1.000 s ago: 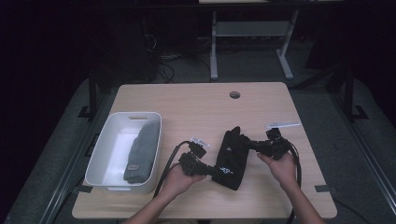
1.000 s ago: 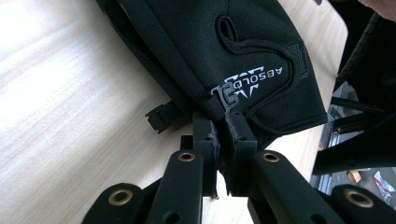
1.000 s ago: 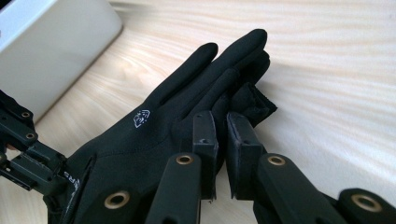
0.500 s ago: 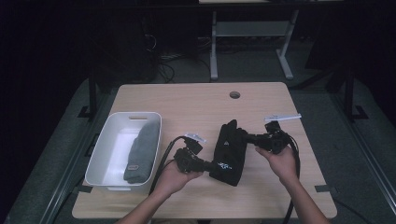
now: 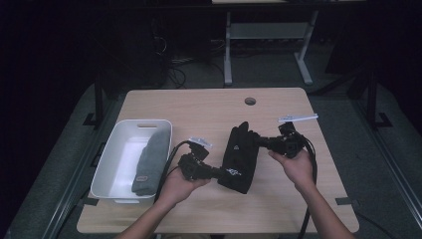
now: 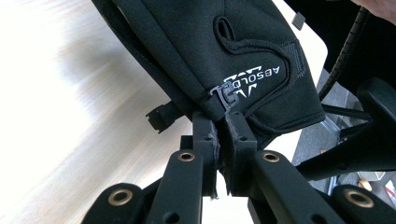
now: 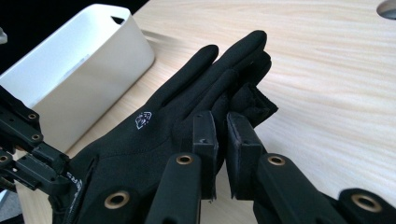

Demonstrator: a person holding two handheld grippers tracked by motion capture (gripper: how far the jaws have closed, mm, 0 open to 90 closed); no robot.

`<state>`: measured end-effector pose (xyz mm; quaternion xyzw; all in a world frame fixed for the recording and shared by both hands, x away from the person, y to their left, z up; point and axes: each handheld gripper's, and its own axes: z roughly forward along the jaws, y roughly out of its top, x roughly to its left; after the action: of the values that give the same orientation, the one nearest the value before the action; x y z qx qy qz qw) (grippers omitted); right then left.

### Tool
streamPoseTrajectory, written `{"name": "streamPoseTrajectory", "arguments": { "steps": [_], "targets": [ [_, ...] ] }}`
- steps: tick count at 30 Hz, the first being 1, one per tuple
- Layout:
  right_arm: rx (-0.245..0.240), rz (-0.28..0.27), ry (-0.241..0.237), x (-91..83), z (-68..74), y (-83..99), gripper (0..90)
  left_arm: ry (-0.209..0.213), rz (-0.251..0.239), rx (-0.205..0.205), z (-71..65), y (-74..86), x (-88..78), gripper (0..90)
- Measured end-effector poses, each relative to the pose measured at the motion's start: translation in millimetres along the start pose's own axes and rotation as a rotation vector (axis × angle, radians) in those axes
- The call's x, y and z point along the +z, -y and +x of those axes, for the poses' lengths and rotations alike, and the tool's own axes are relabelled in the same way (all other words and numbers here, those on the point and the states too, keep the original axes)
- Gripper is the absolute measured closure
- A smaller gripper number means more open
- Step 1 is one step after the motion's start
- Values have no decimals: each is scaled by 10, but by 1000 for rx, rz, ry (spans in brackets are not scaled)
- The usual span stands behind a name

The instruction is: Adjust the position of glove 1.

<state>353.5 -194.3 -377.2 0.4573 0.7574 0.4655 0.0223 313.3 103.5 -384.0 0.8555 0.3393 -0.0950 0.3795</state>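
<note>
Presently both sets of fingers are clenched on the black glove [image 5: 241,158]: left gripper [image 6: 219,122] at the cuff, right gripper [image 7: 222,122] at a fingertip. Judged step: carrying it; next, lower it into the white bin [image 5: 110,160], beyond the left fingers.

Black glove [image 6: 243,51] cuff: white "ABSOLD", upside down; rest illegible.

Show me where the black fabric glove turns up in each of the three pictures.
High view: the black fabric glove sits right of centre above the table, between both hands.
Left gripper view: it spreads across the top, its cuff pinched in the left claw.
Right gripper view: it stretches from lower left to centre, fingers pointing up.
Shared landmark: the white plastic bin shows in the high and right gripper views.
</note>
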Motion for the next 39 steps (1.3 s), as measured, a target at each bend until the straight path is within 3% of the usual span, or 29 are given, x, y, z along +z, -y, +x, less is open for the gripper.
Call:
{"name": "streamPoseTrajectory", "arguments": {
  "steps": [25, 39],
  "targets": [
    [-53, -14, -48, 166, 360, -400, 831, -52, -60, -10, 89, 61, -488, 847],
    [-83, -5, -70, 239, 533, -599, 831, -68, -80, -21, 144, 101, -660, 848]
  ]
}}
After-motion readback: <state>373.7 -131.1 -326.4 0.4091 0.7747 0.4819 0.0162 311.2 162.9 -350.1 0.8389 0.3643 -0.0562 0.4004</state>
